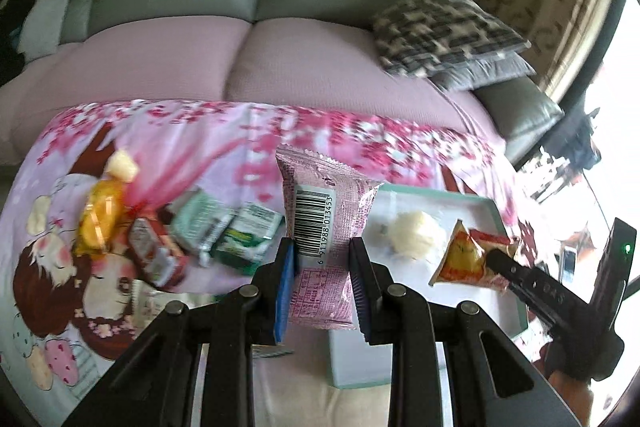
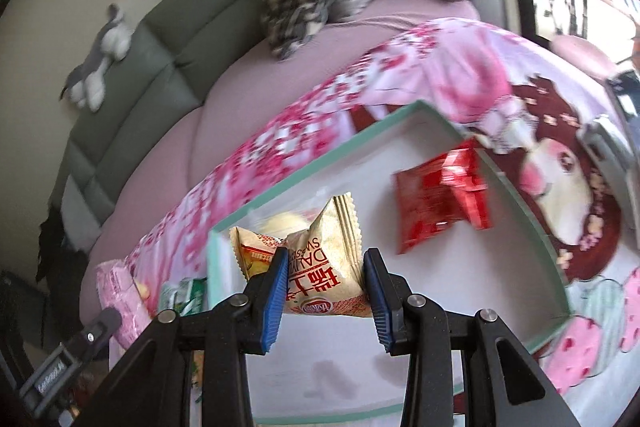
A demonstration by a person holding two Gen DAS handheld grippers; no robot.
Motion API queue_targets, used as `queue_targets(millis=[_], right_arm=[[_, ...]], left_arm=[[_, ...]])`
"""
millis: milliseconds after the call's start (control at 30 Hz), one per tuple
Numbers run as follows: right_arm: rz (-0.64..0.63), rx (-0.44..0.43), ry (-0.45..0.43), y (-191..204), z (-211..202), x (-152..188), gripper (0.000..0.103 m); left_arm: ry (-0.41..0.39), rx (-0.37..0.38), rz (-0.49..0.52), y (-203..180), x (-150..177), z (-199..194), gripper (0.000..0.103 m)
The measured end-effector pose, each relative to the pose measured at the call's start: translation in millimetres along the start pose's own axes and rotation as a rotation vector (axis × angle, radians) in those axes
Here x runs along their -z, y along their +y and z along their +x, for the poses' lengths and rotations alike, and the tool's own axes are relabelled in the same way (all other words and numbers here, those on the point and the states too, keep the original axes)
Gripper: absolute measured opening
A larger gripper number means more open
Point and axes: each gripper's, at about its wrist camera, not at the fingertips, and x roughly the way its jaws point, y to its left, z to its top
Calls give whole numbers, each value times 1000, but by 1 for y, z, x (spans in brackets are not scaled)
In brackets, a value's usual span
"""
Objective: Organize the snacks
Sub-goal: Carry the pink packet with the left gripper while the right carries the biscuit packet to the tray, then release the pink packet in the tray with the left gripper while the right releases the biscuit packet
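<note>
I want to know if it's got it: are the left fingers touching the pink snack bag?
Touching. The left wrist view shows the left gripper with both fingers pressed against the sides of the pink snack bag, holding it upright.

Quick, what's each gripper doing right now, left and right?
Left gripper: closed on the pink snack packet, held up near the tray.
Right gripper: closed on the beige snack packet, over the tray.

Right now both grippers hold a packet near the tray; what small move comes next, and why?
Probably open the right gripper and drop its beige snack packet first: it already hangs over the white tray, where a red packet lies. The left gripper, holding the pink packet, sits at the tray's edge.
</note>
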Motion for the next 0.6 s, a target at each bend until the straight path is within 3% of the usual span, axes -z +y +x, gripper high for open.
queue_targets(millis=[333, 600], right_arm=[[30, 63, 14, -29, 0, -8, 40], [40, 85, 42, -41, 6, -8, 40]], left_arm=[[70, 30, 110, -57, 9, 25, 28], [134, 25, 147, -79, 22, 50, 28]])
